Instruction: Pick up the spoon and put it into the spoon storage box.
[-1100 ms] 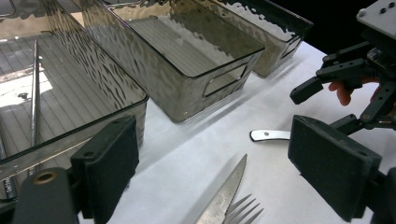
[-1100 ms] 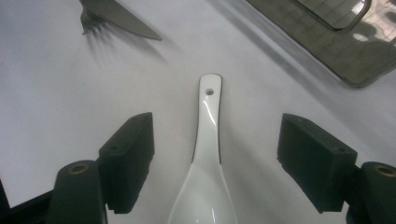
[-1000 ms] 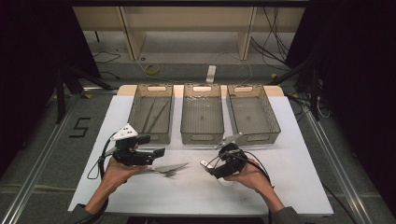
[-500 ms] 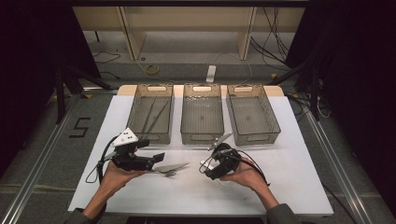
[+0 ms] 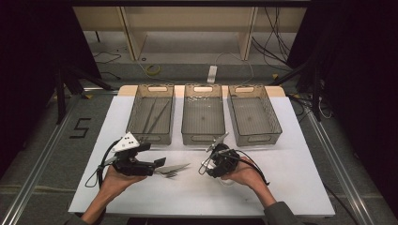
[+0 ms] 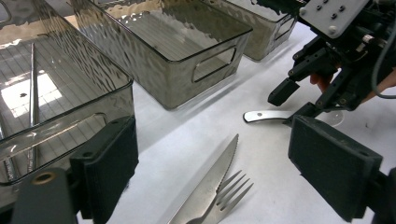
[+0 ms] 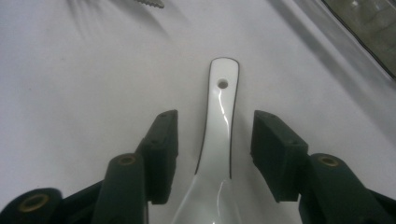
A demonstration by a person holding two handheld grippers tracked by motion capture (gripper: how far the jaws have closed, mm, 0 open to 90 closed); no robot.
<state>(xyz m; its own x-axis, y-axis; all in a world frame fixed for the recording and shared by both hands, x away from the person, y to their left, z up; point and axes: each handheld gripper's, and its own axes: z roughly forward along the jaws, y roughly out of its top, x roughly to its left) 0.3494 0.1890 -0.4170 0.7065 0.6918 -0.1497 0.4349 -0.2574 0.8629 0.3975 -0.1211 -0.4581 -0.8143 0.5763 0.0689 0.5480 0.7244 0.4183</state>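
both grippers [image 5: 159,165] [image 5: 210,157] are black, each with two thick flat pads [image 6: 334,165], brass-ringed holes behind them, a trailing black cable [image 5: 96,171] and a grey dotted plate [image 5: 126,142]; right sleeve [image 5: 281,215] grey.

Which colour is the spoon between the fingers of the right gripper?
White; the spoon shows best in the right gripper view.

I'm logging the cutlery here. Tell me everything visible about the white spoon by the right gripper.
The white spoon looks like glossy ceramic, with a dark-edged handle that widens toward the bowl and has a small hole near its tip. It lies flat on the white table, handle between the open jaws of the right gripper, which straddle it without touching.
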